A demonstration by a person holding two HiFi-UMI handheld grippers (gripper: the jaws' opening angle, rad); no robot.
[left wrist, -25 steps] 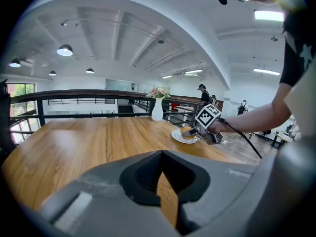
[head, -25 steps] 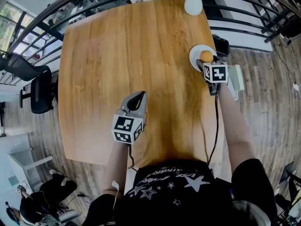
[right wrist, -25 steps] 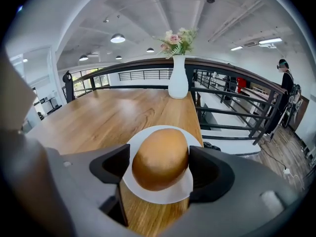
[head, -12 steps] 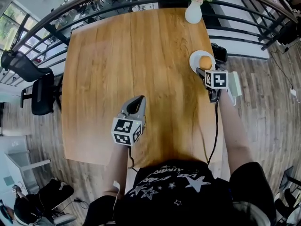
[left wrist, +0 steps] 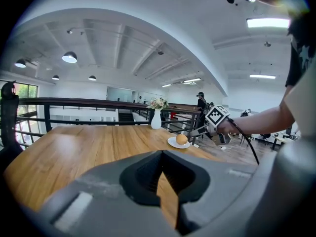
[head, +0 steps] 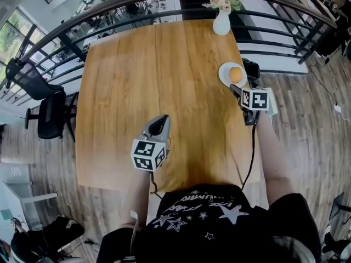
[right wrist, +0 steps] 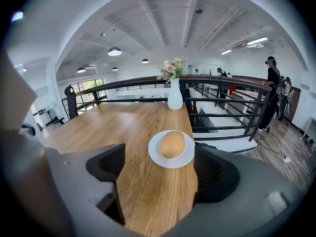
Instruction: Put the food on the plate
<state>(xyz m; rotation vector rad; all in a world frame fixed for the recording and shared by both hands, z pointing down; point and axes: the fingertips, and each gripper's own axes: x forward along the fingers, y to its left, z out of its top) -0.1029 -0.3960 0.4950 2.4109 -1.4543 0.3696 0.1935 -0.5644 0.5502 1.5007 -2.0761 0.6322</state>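
A round golden-brown bun (head: 236, 74) lies on a small white plate (head: 222, 73) near the table's right edge. My right gripper (head: 243, 87) hovers just short of the plate, open, its wide jaws empty. In the right gripper view the bun (right wrist: 172, 144) and plate (right wrist: 160, 160) sit beyond the spread jaws of the right gripper (right wrist: 158, 179). My left gripper (head: 159, 120) hangs over the table's near middle, shut and empty. The left gripper view shows its closed jaws low in the frame, with the bun (left wrist: 181, 138) far off to the right.
The wooden table (head: 153, 70) carries a white vase of flowers (head: 221, 22) at its far right corner. A dark railing (head: 285, 15) runs behind and beside the table. An office chair (head: 49, 111) stands off the left edge.
My right gripper has drawn back a little from the plate, leaving the bun on it. The left gripper has stayed where it was.
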